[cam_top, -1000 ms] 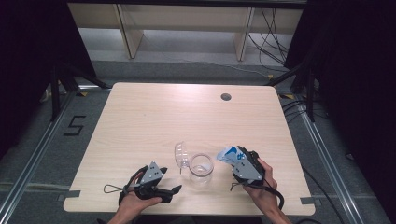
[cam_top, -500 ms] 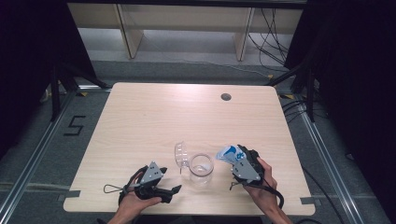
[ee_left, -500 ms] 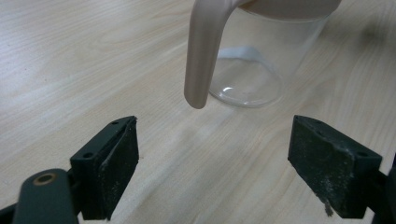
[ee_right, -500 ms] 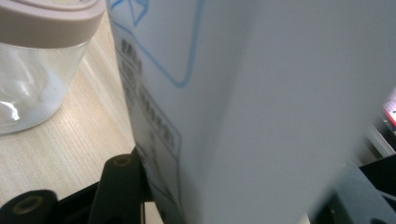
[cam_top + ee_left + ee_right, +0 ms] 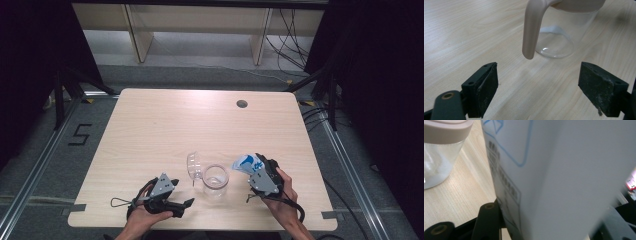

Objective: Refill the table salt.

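A clear plastic jug (image 5: 215,182) with a beige rim stands near the table's front edge, its flip lid (image 5: 194,165) tilted open at its left. My left gripper (image 5: 184,206) lies low on the table to the jug's left, open and empty. In the left gripper view the jug's beige handle (image 5: 531,30) hangs just ahead of the open left gripper (image 5: 544,87). My right gripper (image 5: 255,168) is shut on a white carton with blue print (image 5: 245,162), held tilted just right of the jug. In the right gripper view that carton (image 5: 564,170) stands close up beside the jug (image 5: 439,157).
The light wooden table (image 5: 165,125) has a round cable hole (image 5: 242,104) at its back right. Pale shelving (image 5: 200,30) and cables stand beyond the far edge. A taped "5" (image 5: 80,134) marks the floor at the left.
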The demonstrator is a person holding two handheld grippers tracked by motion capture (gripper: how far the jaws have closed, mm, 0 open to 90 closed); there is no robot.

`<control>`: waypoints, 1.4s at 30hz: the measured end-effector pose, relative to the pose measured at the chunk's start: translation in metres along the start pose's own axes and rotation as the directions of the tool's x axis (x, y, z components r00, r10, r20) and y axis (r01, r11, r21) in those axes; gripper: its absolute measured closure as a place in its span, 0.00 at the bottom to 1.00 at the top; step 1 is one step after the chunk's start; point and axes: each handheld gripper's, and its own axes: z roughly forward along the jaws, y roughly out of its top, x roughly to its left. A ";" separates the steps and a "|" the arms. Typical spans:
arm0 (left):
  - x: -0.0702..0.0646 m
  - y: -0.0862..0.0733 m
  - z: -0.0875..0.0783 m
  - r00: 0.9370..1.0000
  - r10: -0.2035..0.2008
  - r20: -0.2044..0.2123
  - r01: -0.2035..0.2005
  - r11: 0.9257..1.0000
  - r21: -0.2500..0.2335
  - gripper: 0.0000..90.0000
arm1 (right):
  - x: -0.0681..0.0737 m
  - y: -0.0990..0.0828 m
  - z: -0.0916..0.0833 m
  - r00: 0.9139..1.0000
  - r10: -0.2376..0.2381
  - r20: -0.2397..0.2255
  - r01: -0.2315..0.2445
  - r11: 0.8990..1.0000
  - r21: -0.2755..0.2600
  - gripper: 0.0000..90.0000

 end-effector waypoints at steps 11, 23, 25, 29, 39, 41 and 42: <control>0.001 0.000 -0.001 1.000 -0.002 -0.002 0.002 1.000 0.009 0.17 | 0.003 0.001 0.003 1.000 -0.029 -0.003 0.029 0.999 0.014 0.54; 0.002 0.000 -0.001 1.000 0.008 0.002 -0.008 1.000 0.018 0.17 | 0.005 0.004 0.006 0.994 -0.108 0.023 0.107 0.994 0.006 0.54; 0.001 0.000 -0.001 1.000 -0.001 -0.001 0.001 1.000 0.009 0.17 | 0.006 0.004 0.005 0.997 -0.081 0.018 0.080 0.997 0.013 0.54; 0.001 0.000 -0.001 1.000 -0.001 0.002 0.001 1.000 0.013 0.18 | 0.008 0.004 0.006 0.997 -0.078 -0.002 0.078 0.997 0.015 0.54; 0.001 0.000 -0.001 1.000 -0.001 0.004 0.001 1.000 0.013 0.18 | 0.007 0.005 0.004 0.995 -0.096 0.024 0.096 0.995 0.009 0.54; 0.002 0.000 -0.001 1.000 0.005 0.005 -0.005 1.000 0.021 0.18 | 0.007 0.005 0.005 0.996 -0.088 0.008 0.088 0.996 0.008 0.54; 0.002 0.000 -0.001 1.000 0.010 0.006 -0.010 1.000 0.021 0.18 | 0.007 0.005 0.005 0.995 -0.094 0.016 0.094 0.996 0.009 0.54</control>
